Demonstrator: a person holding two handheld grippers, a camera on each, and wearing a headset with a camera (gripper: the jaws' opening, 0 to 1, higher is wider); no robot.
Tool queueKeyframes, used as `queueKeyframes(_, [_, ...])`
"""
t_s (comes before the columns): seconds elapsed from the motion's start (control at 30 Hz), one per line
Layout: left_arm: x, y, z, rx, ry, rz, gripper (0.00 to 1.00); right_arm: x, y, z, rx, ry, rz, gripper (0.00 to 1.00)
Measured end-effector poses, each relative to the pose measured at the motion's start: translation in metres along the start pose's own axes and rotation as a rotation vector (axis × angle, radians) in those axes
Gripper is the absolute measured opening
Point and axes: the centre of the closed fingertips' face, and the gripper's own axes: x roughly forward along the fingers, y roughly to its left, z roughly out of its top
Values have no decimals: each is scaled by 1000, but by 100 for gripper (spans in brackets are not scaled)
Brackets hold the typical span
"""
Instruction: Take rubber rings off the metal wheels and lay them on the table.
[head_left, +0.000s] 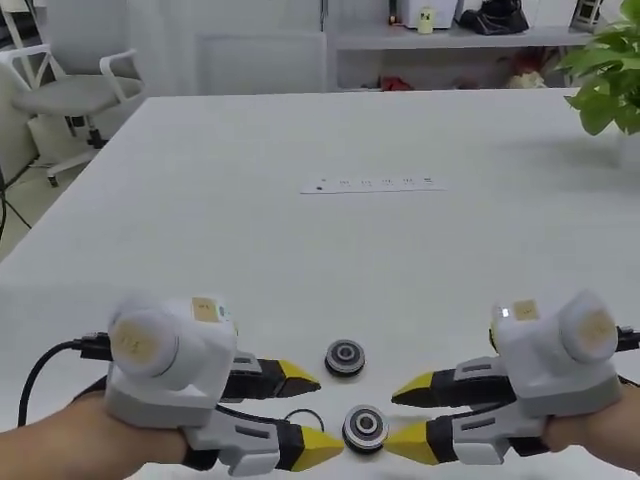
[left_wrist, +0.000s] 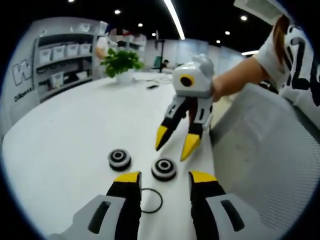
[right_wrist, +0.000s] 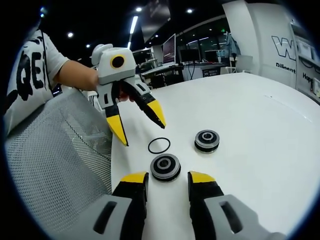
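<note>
Two metal wheels with dark rims lie on the white table (head_left: 300, 260). The near wheel (head_left: 365, 427) (left_wrist: 164, 169) (right_wrist: 165, 167) sits between the tips of both grippers, and the far wheel (head_left: 345, 357) (left_wrist: 120, 159) (right_wrist: 207, 140) lies just beyond it. A thin black rubber ring (head_left: 300, 420) (left_wrist: 150, 200) (right_wrist: 159, 145) lies flat on the table, loose, between the jaws of my left gripper (head_left: 322, 412) (left_wrist: 165, 177) (right_wrist: 141, 131), which is open. My right gripper (head_left: 396, 416) (left_wrist: 175, 145) (right_wrist: 167, 177) faces it, open, its tips straddling the near wheel without touching it.
A strip of paper (head_left: 372, 184) lies mid-table. A green plant (head_left: 610, 70) stands at the far right edge, and a white chair (head_left: 70, 95) beyond the far left corner. A grey mesh chair back (left_wrist: 260, 150) (right_wrist: 55, 150) is close behind the table's near edge.
</note>
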Motion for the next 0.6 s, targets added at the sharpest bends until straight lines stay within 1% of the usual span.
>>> queueKeyframes(0.1, [4, 1, -2, 3, 7, 0, 39, 2, 1, -2, 2, 3, 2, 27])
queueKeyframes(0.27, [11, -2, -5, 0, 22, -16, 38, 6, 3, -5, 2, 7, 8, 27])
queueKeyframes(0.37, [15, -3, -4, 0, 23, -23, 37, 7, 3, -6, 3, 8, 9, 26])
queueKeyframes(0.5, [19, -5, -4, 19, 30, -25, 36, 7, 1, -6, 5, 5, 5, 25])
queueKeyframes(0.6, [23, -4, -3, 15, 28, -29, 34, 8, 2, -7, 5, 5, 7, 25])
